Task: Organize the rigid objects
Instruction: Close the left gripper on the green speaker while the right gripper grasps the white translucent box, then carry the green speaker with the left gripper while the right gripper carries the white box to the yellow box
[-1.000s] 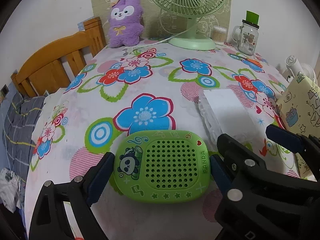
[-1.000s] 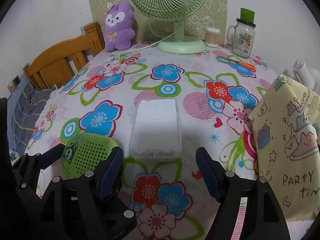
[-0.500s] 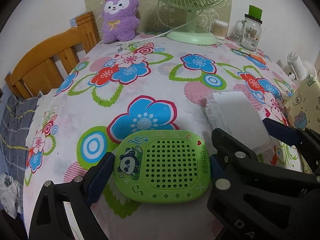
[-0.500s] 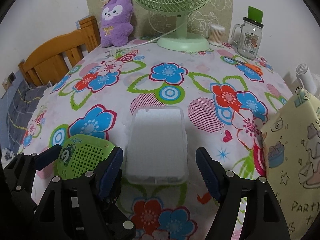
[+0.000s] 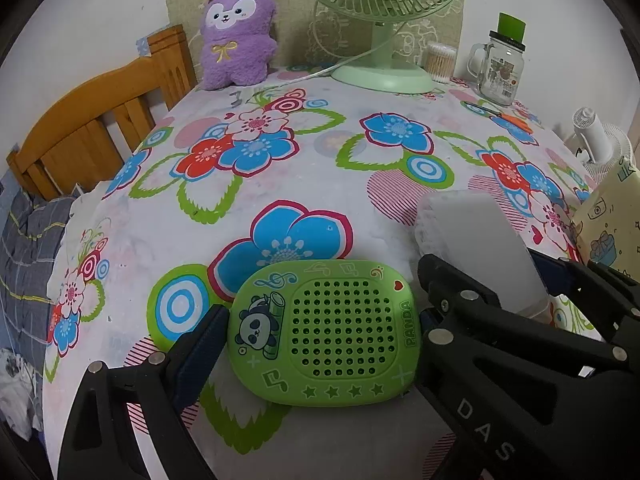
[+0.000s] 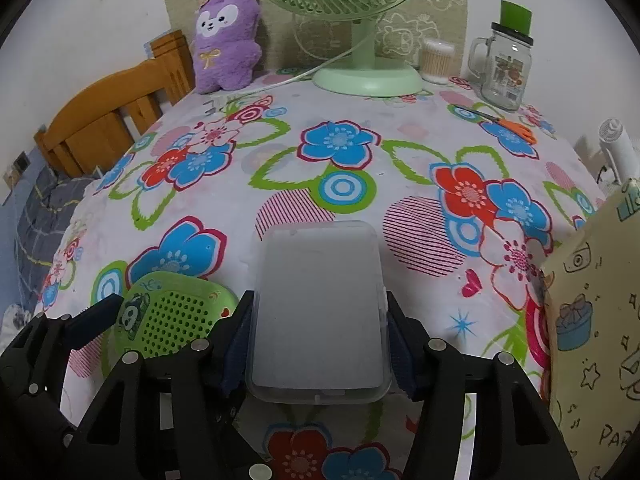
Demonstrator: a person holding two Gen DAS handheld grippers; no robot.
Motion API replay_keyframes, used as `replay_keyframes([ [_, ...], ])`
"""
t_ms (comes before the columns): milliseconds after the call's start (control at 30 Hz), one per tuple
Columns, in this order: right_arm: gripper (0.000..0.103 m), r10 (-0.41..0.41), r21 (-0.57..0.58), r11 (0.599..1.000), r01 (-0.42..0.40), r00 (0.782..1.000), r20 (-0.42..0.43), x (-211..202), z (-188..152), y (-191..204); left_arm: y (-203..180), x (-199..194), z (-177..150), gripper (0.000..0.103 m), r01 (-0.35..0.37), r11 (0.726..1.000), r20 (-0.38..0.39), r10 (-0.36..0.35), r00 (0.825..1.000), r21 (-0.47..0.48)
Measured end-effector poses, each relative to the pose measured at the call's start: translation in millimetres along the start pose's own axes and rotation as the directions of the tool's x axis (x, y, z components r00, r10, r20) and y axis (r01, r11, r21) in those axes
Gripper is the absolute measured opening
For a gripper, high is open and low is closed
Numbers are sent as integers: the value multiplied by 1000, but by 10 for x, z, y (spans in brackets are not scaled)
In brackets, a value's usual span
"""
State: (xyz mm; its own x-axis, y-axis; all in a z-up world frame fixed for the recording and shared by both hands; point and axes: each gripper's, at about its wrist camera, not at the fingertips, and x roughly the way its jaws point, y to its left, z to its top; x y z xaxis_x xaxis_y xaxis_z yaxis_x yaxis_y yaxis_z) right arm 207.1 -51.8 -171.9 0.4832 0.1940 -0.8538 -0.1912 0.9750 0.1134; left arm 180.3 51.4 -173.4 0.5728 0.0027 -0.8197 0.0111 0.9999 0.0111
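Both claws point steeply down at the bench, which is draped in a white cloth printed with blue and red flowers.

The left claw straddles a flat green plastic panda-print speaker-shaped case with a perforated face. Its blue pads sit against the case's left and right ends, and the case looks raised a little off the cloth, so the claw appears to be gripping it at a wide spread.

Just right of it, the right claw is closing on a frosted translucent rectangular plastic box with rounded corners. The box lies lengthwise between the two blue pads, which are at its long sides near the close end; the pads look to be in contact with the walls. The box's inside is hidden by the frosted lid.

At the far edge of the bench stand a pale green desk fan, a purple plush rabbit, a clear tub of cotton swabs and a clear glass handled jar with a black lid and green straw stub; what is in the jar cannot be told. Orange-handled scissors lie near the jar. A yellow cartoon-print paper bag stands at the right edge; its contents are out of sight. A wooden chair back shows at the left.
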Motion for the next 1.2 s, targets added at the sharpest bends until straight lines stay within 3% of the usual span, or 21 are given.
replay_keyframes([
  [433,61,-5,10,1000,5,1000,16,-256,-127,-39,-80,-198,-99,95,20,1000,19,-20,1000,-8],
  [1200,61,-5,17,1000,3,992,130,-1105,-358,-156,-338,-936,-286,95,18,1000,133,-19,991,8],
])
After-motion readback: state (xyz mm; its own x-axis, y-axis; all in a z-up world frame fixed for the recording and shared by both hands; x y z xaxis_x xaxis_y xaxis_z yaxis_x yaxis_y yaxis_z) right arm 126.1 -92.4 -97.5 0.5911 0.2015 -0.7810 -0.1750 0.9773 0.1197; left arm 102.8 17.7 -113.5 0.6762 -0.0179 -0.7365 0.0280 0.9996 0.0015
